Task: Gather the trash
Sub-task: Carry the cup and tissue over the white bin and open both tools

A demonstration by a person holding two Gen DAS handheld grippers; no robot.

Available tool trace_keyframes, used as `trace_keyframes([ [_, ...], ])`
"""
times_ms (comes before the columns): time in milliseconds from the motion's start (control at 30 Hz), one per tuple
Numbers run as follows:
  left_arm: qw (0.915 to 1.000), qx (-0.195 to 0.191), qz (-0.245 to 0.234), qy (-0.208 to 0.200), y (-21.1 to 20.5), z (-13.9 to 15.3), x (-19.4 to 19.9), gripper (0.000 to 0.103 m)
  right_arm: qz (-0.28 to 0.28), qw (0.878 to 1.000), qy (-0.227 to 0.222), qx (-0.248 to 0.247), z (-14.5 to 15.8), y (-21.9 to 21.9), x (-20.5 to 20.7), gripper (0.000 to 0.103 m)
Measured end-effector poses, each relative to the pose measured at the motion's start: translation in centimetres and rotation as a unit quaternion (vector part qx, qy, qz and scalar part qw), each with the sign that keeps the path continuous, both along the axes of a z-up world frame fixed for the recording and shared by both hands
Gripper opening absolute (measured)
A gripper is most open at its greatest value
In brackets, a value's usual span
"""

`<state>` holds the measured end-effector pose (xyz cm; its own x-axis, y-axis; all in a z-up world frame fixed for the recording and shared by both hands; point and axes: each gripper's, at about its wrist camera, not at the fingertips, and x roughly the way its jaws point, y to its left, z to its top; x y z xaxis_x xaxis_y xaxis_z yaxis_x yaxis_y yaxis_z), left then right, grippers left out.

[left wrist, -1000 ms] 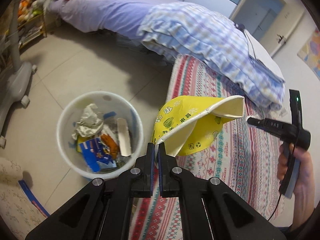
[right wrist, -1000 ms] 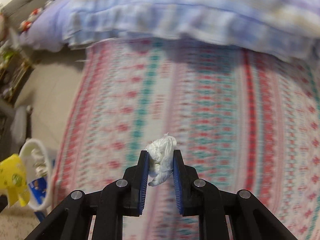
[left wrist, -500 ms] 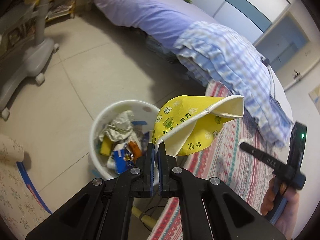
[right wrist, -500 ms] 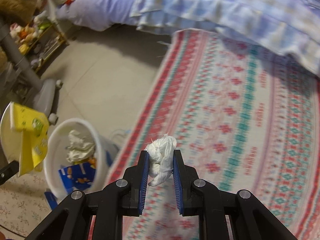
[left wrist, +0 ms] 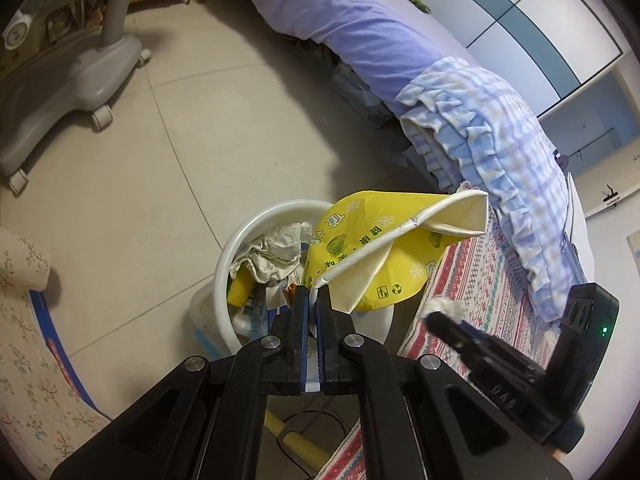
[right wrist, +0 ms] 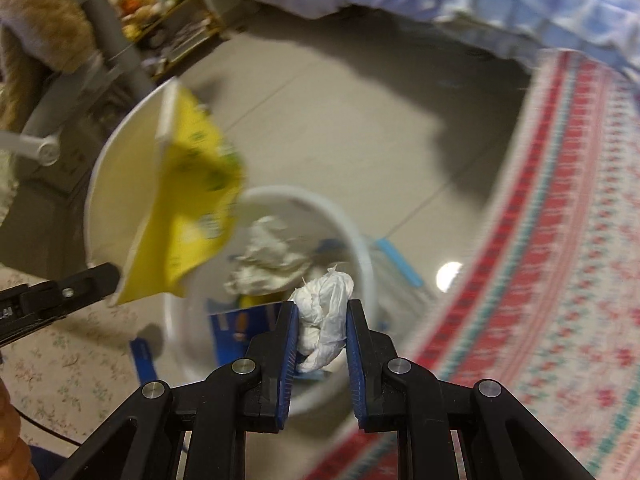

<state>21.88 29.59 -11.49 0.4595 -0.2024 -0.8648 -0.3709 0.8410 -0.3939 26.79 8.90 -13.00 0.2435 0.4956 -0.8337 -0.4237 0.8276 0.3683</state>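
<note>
Trash in your grasp comes to two pieces: one crushed yellow paper bowl [left wrist: 372, 248] and one crumpled white tissue wad [right wrist: 323, 312]. Your left gripper [left wrist: 312, 304] is clenched on the bowl's white rim, so the bowl hangs tilted above the far edge of the white bin [left wrist: 248, 232]. Your right gripper [right wrist: 320, 332] pinches the tissue wad between its blue pads [right wrist: 289, 344], and in the right wrist view the wad sits over the near side of that bin. From the left wrist view, the right gripper's tip with the wad shows just beside the bowl, to its right.

One bin stands on the tiled floor [left wrist: 152, 152], and it already holds a crumpled grey-white paper [left wrist: 272, 252], a blue packet [right wrist: 236, 328] and some yellow scrap; the rest inside is too jumbled to count. One patterned rug [right wrist: 560, 280] lies beside the bin, one bed [left wrist: 360, 32] with a checked blue quilt [left wrist: 488, 128] runs behind it, and one grey wheeled stand [left wrist: 72, 76] sits off to the left.

Half a second ago the wad was over the rug's edge with the bin off to the left; now it is above the bin. The bowl has also come closer over the bin's opening, and both grips are unchanged.
</note>
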Motion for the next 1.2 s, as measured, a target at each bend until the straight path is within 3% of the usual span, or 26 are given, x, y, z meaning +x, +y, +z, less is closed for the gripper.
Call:
trace_keyframes([
  [233,0.9997,-0.006,0.020,0.011,1.1,-0.6,0.1,0.003,0.028,0.999,-0.013,0.029,-0.4,2.2,-0.4,0.022],
  [367,0.9995,-0.009,0.023,0.019,1.2,-1.1,0.3,0.003,0.027,0.999,-0.012,0.028,-0.8,2.8,-0.6,0.044],
  [800,0.9994,0.002,0.015,0.032,0.1,-2.0,0.5,0.003,-0.009,0.999,-0.002,0.040,0.0,1.0,0.0,0.044],
  [967,0.9975,-0.041,0.035,0.045,-0.1,-3.4,0.2,0.003,-0.020,0.999,-0.005,0.048,0.7,0.1,-0.1,0.044],
  [1067,0.9910,-0.106,0.072,0.040,0.4,-5.3,0.1,0.003,-0.026,0.998,-0.006,0.053,0.9,-0.6,0.0,0.044],
  [1200,0.9830,-0.123,0.122,0.060,0.7,-8.2,0.0,0.007,-0.031,0.998,0.000,0.052,0.9,-1.2,-0.3,0.046],
])
